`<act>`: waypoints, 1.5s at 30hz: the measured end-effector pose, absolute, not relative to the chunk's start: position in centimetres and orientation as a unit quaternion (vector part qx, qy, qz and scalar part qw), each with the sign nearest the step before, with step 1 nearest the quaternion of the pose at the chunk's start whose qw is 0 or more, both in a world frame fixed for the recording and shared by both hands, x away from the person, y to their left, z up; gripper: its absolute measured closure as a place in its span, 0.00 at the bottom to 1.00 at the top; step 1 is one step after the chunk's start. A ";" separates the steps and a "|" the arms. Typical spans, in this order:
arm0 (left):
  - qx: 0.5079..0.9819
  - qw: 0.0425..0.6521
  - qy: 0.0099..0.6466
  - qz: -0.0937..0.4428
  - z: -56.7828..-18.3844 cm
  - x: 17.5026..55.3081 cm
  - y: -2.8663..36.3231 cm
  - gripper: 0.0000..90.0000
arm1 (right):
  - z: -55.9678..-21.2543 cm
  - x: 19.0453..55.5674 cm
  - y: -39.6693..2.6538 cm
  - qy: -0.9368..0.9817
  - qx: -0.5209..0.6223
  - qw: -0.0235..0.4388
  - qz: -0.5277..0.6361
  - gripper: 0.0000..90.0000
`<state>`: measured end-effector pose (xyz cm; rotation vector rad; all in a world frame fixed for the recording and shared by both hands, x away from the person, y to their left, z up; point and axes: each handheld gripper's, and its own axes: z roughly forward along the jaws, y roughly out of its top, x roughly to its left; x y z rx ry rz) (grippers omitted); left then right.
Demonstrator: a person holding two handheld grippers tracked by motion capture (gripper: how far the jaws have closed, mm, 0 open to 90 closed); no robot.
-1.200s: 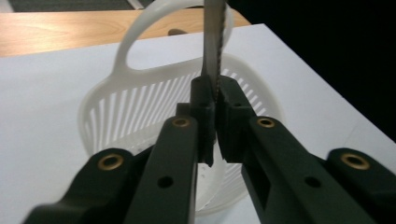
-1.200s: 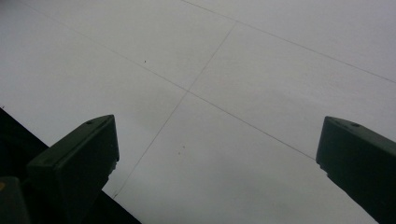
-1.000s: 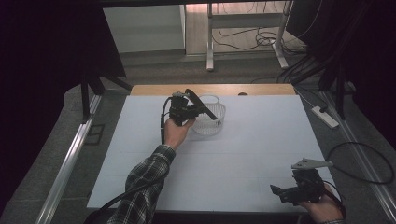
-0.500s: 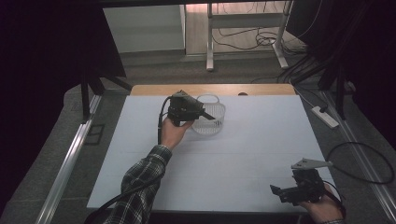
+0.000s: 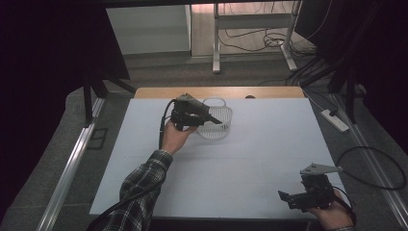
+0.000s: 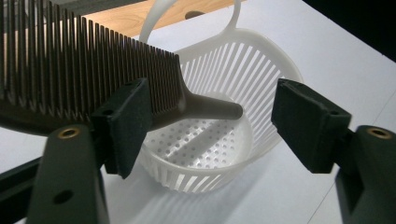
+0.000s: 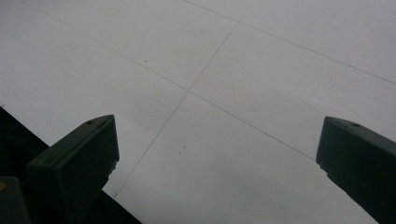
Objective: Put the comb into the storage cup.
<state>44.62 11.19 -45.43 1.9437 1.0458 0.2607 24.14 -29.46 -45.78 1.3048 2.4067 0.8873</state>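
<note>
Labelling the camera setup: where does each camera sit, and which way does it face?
High view: above the person's side, looking forward and down on the table; forearms, both hands show.
Left gripper view: on the left gripper, along its jaws; comb over the basket.
Right gripper view: on the right gripper, facing bare table.
Shared: high and left gripper views both show the basket.

Looks like a lab or recording room I'm working in: white-covered table [image 5: 250, 159] on a wooden top, black curtains [image 5: 53, 53] on both sides, loose cables [image 5: 262, 41] and a power strip [image 5: 335, 120] on grey carpet, metal desk legs [image 5: 216, 38] behind, aluminium rail [image 5: 72, 163] alongside.
</note>
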 end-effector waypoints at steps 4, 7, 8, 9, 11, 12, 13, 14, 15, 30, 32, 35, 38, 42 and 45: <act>0.788 0.440 0.416 0.111 -45.3 44.4 11.4 0.27 | -45.8 24.1 -29.4 0.829 0.450 0.132 0.306 0.00; 0.790 0.441 0.410 0.114 -45.3 44.3 11.5 0.25 | -45.8 24.1 -29.4 0.829 0.449 0.132 0.305 0.00; 0.792 0.439 0.408 0.117 -45.2 44.2 11.6 0.23 | -45.8 24.1 -29.4 0.829 0.449 0.132 0.305 0.00; 0.793 0.438 0.407 0.120 -45.2 44.1 11.6 0.23 | -45.8 24.1 -29.4 0.829 0.449 0.132 0.305 0.00; 0.795 0.437 0.404 0.119 -45.2 44.1 11.7 0.22 | -45.8 24.1 -29.4 0.829 0.449 0.132 0.305 0.00; 0.795 0.438 0.403 0.118 -45.2 44.0 11.7 0.21 | -45.8 24.1 -29.4 0.829 0.449 0.132 0.305 0.00; 0.797 0.436 0.401 0.120 -45.2 44.0 11.7 0.20 | -45.8 24.1 -29.4 0.830 0.448 0.133 0.306 0.00; 0.797 0.436 0.401 0.120 -45.2 44.0 11.7 0.19 | -45.8 24.1 -29.4 0.830 0.448 0.133 0.305 0.00; 0.798 0.434 0.399 0.122 -45.1 43.9 11.6 0.18 | -45.8 24.1 -29.4 0.829 0.448 0.133 0.305 0.00; 0.805 0.437 0.390 0.095 -44.6 43.3 12.3 0.10 | -45.8 24.1 -29.4 0.830 0.448 0.134 0.305 0.00; 0.808 0.436 0.386 0.087 -44.6 43.2 12.4 0.07 | -45.8 24.1 -29.4 0.831 0.447 0.133 0.305 0.00; 0.812 0.431 0.383 0.088 -44.7 43.1 12.5 0.05 | -45.8 24.1 -29.4 0.831 0.447 0.134 0.305 0.00; 0.817 0.424 0.380 0.087 -44.8 42.9 12.6 0.03 | -45.8 24.1 -29.4 0.831 0.446 0.134 0.305 0.00; 0.816 0.427 0.380 0.088 -44.9 42.6 13.0 0.02 | -45.8 24.1 -29.4 0.831 0.446 0.134 0.304 0.00; 0.814 0.428 0.382 0.093 -44.9 42.4 13.3 0.01 | -45.8 24.1 -29.4 0.831 0.447 0.134 0.304 0.00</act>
